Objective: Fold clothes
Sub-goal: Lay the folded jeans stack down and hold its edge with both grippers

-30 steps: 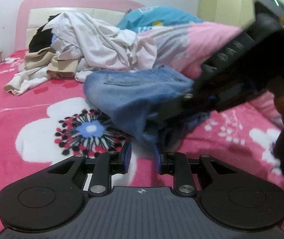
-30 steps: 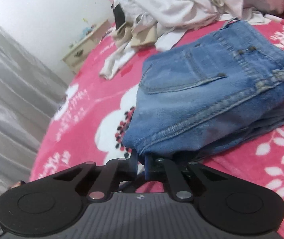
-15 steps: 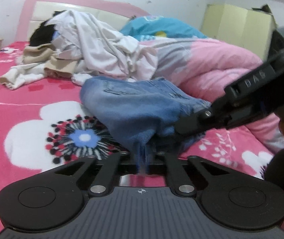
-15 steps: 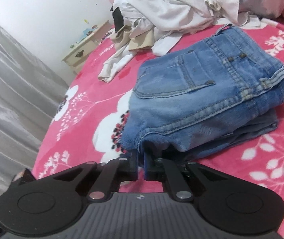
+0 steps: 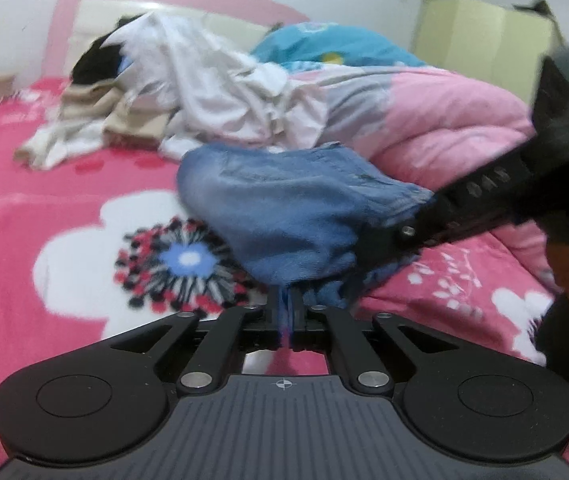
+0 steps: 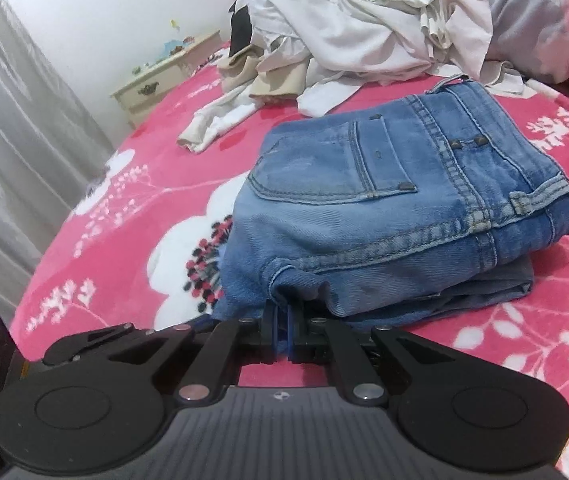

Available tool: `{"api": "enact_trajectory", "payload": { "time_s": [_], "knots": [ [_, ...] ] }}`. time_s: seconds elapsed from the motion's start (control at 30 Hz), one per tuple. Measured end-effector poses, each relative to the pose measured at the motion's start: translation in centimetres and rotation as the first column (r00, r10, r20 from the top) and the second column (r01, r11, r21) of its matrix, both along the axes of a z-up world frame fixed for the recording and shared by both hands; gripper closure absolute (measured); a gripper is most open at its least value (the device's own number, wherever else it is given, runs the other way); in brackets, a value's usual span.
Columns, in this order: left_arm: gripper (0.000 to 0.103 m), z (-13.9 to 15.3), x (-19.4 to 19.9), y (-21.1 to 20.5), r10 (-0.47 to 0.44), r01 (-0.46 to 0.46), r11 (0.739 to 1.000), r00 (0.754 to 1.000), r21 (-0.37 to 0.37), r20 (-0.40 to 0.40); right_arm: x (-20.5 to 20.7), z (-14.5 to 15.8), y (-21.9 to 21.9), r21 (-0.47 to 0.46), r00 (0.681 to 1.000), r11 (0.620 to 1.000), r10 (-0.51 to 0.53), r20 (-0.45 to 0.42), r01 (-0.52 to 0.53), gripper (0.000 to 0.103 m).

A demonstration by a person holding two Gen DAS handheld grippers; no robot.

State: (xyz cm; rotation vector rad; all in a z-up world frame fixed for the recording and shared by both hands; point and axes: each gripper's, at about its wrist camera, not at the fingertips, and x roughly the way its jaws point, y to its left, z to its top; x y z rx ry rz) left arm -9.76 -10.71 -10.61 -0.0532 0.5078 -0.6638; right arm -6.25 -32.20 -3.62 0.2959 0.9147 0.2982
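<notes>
Folded blue jeans (image 6: 404, 208) lie on the pink flowered bedspread (image 6: 132, 184), back pocket up; they also show in the left wrist view (image 5: 284, 208). My left gripper (image 5: 286, 316) is shut on the jeans' near edge. My right gripper (image 6: 283, 330) is shut on the jeans' near corner fold, and its body reaches in from the right in the left wrist view (image 5: 484, 200). A heap of unfolded white and beige clothes (image 5: 188, 92) lies behind the jeans, also seen in the right wrist view (image 6: 344, 24).
A pink and grey quilt (image 5: 424, 120) and a blue pillow (image 5: 332, 46) lie at the right. The pink headboard (image 5: 96, 12) is at the back. A cream bedside cabinet (image 6: 164, 76) and grey curtains (image 6: 8, 140) stand left of the bed.
My left gripper closed on the jeans' near edge; it was open a second ago. The jeans bundle has shifted a little. My right gripper has stayed shut on the jeans.
</notes>
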Motion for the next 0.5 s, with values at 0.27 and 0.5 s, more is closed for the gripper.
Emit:
{"api": "enact_trajectory", "payload": {
  "time_s": [0.27,0.5],
  "knots": [
    [0.071,-0.6,-0.6,-3.5,-0.016,0.001,0.986,0.996,0.169,0.087,-0.3,0.5,0.0,0.041,1.000,0.999,-0.010,-0.006,0.010,0.098],
    [0.095,-0.6,-0.1,-1.5,0.042,-0.040,0.997,0.999,0.067,-0.023,-0.3,0.3,0.1,0.054,1.000,0.998,-0.016,-0.008,0.016,0.098]
  ]
}}
